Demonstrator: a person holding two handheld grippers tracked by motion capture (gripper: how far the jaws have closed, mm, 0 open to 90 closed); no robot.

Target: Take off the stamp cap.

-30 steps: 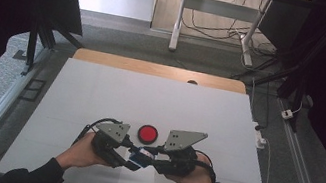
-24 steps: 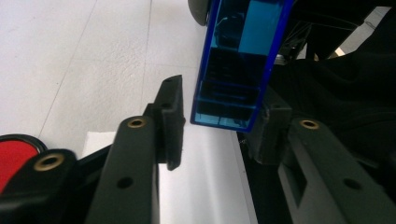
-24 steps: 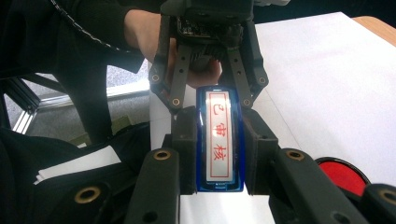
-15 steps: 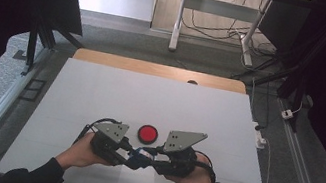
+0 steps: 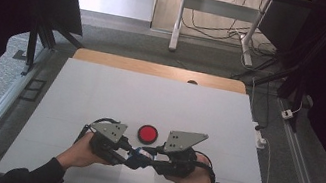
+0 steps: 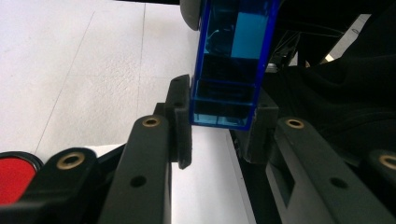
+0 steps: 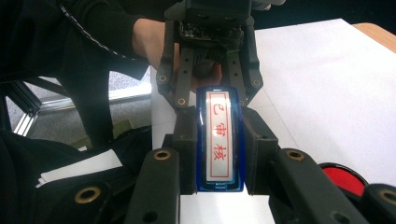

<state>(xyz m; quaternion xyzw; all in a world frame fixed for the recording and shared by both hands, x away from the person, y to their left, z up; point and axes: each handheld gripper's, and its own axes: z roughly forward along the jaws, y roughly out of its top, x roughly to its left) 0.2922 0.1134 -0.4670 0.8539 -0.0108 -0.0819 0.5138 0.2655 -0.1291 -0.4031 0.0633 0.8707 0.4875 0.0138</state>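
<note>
Blue stamp (image 7: pixel 219 140) clamped between both hand-held grippers, left (image 6: pixel 223 123) just closed on one end, right (image 7: pixel 219 154) gripping the other, red pad (image 5: pixel 147 133) nearby on counter (image 5: pixel 100 90)

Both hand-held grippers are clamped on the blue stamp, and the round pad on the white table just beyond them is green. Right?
Not quite: the round pad is red, not green, as the high view shows. The rest holds: the left hand-held gripper and the right hand-held gripper are both clamped on the blue stamp, and the pad lies on the white table just beyond them.
</note>
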